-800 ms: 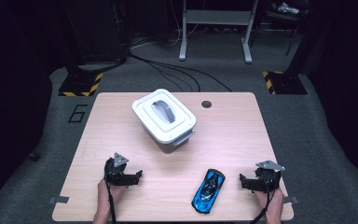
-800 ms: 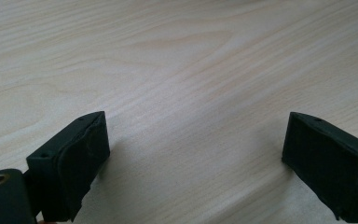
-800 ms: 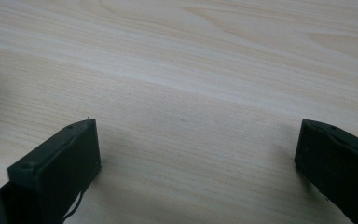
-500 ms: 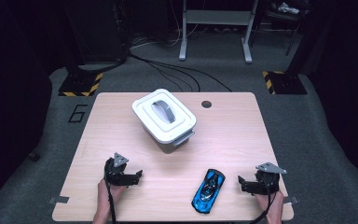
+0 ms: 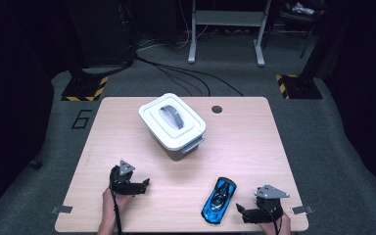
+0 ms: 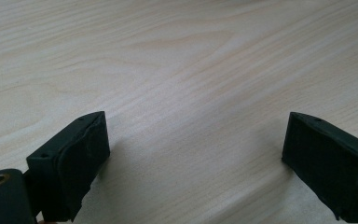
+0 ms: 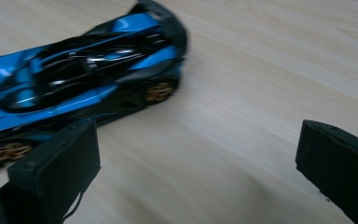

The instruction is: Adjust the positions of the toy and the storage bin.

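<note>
Two grippers: both rest low on the near edge of the pale wooden table (image 5: 254,147), hands entering from the bottom of the high view.
Right gripper (image 5: 247,213): jaws spread wide with nothing between them; compared with the earlier high views it has slid a little toward the toy car.
Left gripper (image 5: 139,185): at 7 o'clock from the table's middle, jaws apart over bare wood, unmoved since the earlier views.
Car: the glossy blue-and-black toy sports car with gold wheels (image 7: 81,77) lies at 5 o'clock on the table, just beside the right gripper, untouched.
Box: the white lidded plastic container with a grey handle (image 5: 173,124) sits at 12 o'clock from the car, well apart, lid on.
Meaning: the small shift suggests a reach for the car is beginning; no grasp yet.
</note>
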Action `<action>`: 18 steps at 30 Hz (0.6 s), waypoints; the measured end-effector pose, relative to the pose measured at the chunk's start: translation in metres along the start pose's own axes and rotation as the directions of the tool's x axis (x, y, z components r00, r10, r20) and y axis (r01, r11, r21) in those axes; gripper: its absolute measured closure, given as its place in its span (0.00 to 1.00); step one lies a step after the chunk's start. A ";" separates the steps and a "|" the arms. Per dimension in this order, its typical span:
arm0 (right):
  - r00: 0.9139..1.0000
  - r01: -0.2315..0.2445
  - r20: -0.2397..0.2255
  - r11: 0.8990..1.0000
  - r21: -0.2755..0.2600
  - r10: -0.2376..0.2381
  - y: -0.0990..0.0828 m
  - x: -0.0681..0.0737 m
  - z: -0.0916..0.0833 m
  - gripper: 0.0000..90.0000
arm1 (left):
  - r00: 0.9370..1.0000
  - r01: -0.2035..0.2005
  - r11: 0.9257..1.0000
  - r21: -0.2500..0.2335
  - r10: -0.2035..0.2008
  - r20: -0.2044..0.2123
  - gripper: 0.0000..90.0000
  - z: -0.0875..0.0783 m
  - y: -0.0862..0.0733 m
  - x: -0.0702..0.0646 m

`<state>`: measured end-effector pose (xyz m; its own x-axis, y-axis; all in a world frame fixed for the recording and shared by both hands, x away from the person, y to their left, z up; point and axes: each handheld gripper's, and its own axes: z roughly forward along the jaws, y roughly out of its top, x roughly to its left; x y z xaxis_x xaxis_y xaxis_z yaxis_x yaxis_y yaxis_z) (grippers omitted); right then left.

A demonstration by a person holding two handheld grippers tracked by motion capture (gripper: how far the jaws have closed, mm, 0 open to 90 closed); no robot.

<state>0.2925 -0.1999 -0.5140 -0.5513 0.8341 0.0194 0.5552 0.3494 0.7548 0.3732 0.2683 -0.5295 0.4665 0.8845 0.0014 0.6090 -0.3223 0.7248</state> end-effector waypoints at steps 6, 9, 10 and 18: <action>0.994 0.071 -0.085 0.997 0.033 -0.068 -0.002 0.020 0.008 0.00 | 1.000 -0.001 1.000 0.000 0.001 0.000 0.08 0.000 0.000 0.000; 0.989 0.099 -0.111 0.995 0.034 -0.094 -0.002 0.025 0.012 0.00 | 1.000 0.000 1.000 -0.001 0.000 0.000 0.08 0.000 0.000 0.000; 0.989 0.098 -0.114 0.995 0.035 -0.094 -0.002 0.028 0.012 0.00 | 1.000 0.000 1.000 -0.001 0.000 0.000 0.08 0.000 0.000 0.000; 0.984 0.104 -0.148 0.995 0.010 -0.101 0.004 0.033 0.016 0.00 | 1.000 -0.001 1.000 0.000 0.001 0.000 0.08 0.000 0.000 0.000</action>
<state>0.2864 -0.1647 -0.5207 -0.6908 0.7220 0.0402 0.5013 0.4382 0.7461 0.3732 0.2684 -0.5295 0.4668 0.8844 0.0019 0.6088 -0.3229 0.7247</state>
